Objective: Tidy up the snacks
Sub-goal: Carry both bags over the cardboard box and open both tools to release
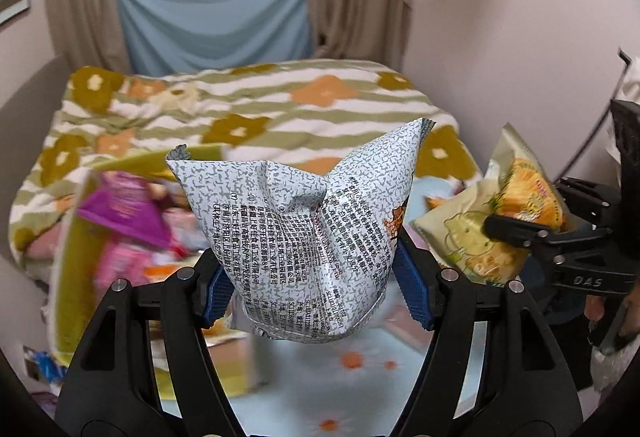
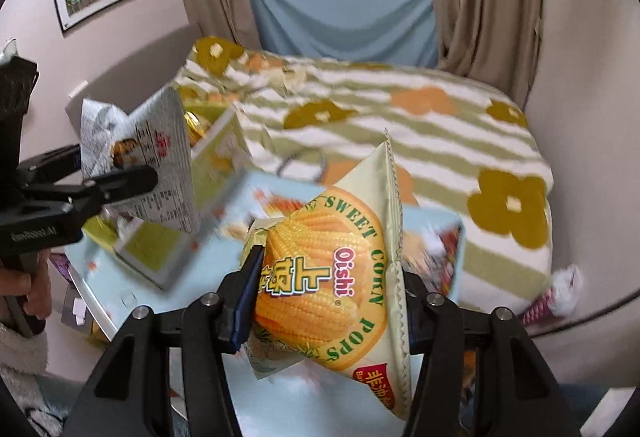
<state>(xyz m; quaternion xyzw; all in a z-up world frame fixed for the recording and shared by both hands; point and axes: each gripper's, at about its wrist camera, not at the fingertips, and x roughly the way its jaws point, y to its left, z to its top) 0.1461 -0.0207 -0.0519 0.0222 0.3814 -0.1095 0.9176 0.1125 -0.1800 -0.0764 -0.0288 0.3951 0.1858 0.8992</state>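
My left gripper [image 1: 316,277] is shut on a silver-grey speckled snack bag [image 1: 308,233] with black print and holds it in the air above a light blue surface. It also shows at the left of the right wrist view [image 2: 160,165]. My right gripper [image 2: 328,297] is shut on a pale green Oishi Sweet Corn Pops bag [image 2: 332,277], also held up. That bag shows at the right of the left wrist view [image 1: 492,225], with the right gripper [image 1: 532,233] clamped on it.
A yellow-green box [image 1: 68,269] with purple and pink snack packs stands at the left. A light blue tray or table [image 1: 360,377] with orange flowers lies below. A bed with a striped flower blanket [image 2: 400,125] is behind, then curtains and a window.
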